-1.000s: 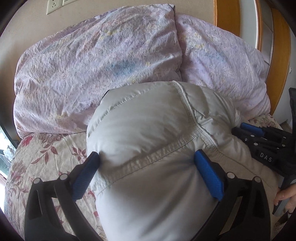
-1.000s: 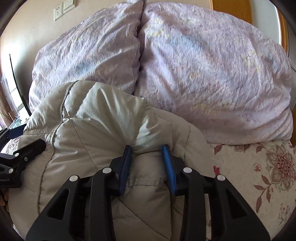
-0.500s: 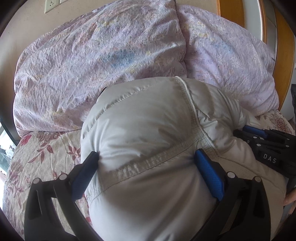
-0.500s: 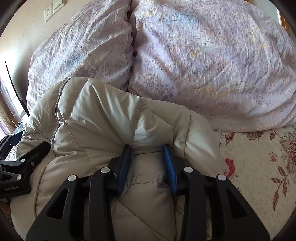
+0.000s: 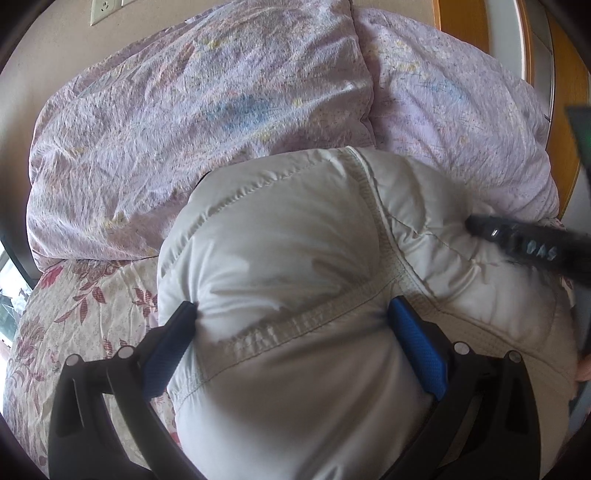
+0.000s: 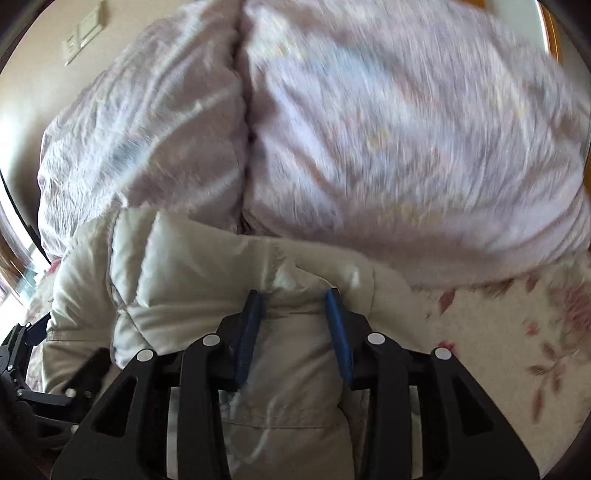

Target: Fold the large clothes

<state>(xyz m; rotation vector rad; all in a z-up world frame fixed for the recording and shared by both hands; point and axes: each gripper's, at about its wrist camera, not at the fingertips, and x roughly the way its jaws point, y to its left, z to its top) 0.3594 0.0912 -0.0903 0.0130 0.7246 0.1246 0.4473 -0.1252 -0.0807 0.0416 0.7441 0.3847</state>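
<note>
A puffy pale grey-white down jacket (image 5: pixel 280 258) lies bundled on the bed; it also fills the lower half of the right wrist view (image 6: pixel 192 273). My left gripper (image 5: pixel 291 332) has its blue-padded jaws set wide around a thick fold of the jacket along a stitched seam. My right gripper (image 6: pixel 295 306) is shut on a narrower bunch of the same jacket; it also shows blurred at the right of the left wrist view (image 5: pixel 532 247). The left gripper shows at the lower left of the right wrist view (image 6: pixel 26 350).
Two big lilac pillows (image 5: pixel 207 110) (image 6: pixel 406 129) lean on the wall behind the jacket. The floral bedsheet (image 5: pixel 74 314) (image 6: pixel 517 350) lies to either side. A wooden frame (image 5: pixel 569 110) is at the far right, a wall socket (image 5: pixel 105 7) at the top left.
Both grippers have pushed the jacket forward toward the pillows. The right gripper is moving fast and has tilted; its view is blurred. Grips are unchanged.
</note>
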